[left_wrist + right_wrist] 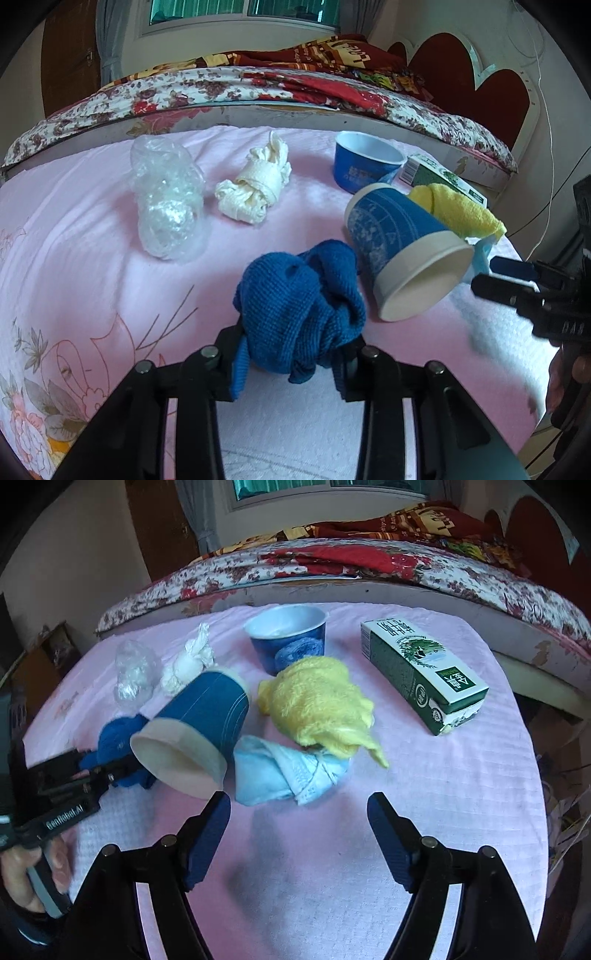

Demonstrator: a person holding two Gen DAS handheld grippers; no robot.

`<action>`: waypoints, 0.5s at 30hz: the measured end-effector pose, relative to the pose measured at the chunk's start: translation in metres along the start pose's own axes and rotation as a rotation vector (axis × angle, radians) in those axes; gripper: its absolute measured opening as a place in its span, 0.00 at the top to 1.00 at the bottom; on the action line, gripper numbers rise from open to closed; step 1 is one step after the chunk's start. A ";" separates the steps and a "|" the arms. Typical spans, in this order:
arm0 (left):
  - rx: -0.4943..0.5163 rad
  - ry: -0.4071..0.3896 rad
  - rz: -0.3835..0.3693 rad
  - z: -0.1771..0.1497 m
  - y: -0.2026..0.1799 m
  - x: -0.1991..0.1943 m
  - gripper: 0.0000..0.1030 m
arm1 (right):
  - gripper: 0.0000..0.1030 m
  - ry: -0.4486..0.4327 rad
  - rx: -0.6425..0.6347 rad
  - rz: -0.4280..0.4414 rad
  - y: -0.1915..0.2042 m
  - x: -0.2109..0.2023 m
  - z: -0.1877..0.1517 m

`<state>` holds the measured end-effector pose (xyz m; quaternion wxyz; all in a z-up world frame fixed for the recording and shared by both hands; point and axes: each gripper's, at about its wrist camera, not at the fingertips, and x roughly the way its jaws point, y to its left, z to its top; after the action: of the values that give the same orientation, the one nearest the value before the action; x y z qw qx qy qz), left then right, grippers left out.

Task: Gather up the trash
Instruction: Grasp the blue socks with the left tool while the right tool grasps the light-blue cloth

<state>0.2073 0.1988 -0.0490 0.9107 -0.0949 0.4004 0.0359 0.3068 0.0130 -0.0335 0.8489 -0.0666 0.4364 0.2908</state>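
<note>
Left gripper [291, 354]: jaws clamping the blue knitted cloth [303, 310] just left of the tipped blue paper cup [402, 254]. Right gripper [299, 834]: jaws standing apart, empty, before the light-blue mask [280, 775] lying right of that cup on the pink surface [443, 794]. Behind the cup: yellow cloth [317, 701], blue bowl [288, 638].

Blue knit cloth [299, 314] bunched up, pinched at the near edge of the pink table. Beside it a blue paper cup [402, 254] lies tipped over, mouth toward us — pale-blue rag [284, 771] and yellow cloth [317, 705] just beyond, milk carton [421, 675] flat at right.
</note>
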 end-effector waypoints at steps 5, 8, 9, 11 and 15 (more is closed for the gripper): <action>0.016 0.002 0.007 0.000 -0.001 0.001 0.64 | 0.25 -0.015 0.010 -0.026 0.003 0.012 0.008; 0.022 0.003 0.012 0.000 -0.002 0.000 0.65 | 0.46 -0.015 0.030 -0.024 0.004 0.021 0.011; 0.022 0.003 0.011 0.000 -0.002 -0.001 0.66 | 0.51 -0.020 0.030 -0.022 0.004 0.020 0.012; 0.023 -0.006 0.016 -0.001 -0.001 -0.005 0.66 | 0.57 -0.022 0.024 -0.010 0.004 0.016 0.011; 0.014 -0.017 0.022 -0.008 0.001 -0.014 0.66 | 0.59 -0.019 0.003 -0.012 0.002 0.001 0.004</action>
<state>0.1916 0.1982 -0.0437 0.9144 -0.0839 0.3937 0.0441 0.3091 0.0170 -0.0315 0.8547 -0.0651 0.4284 0.2858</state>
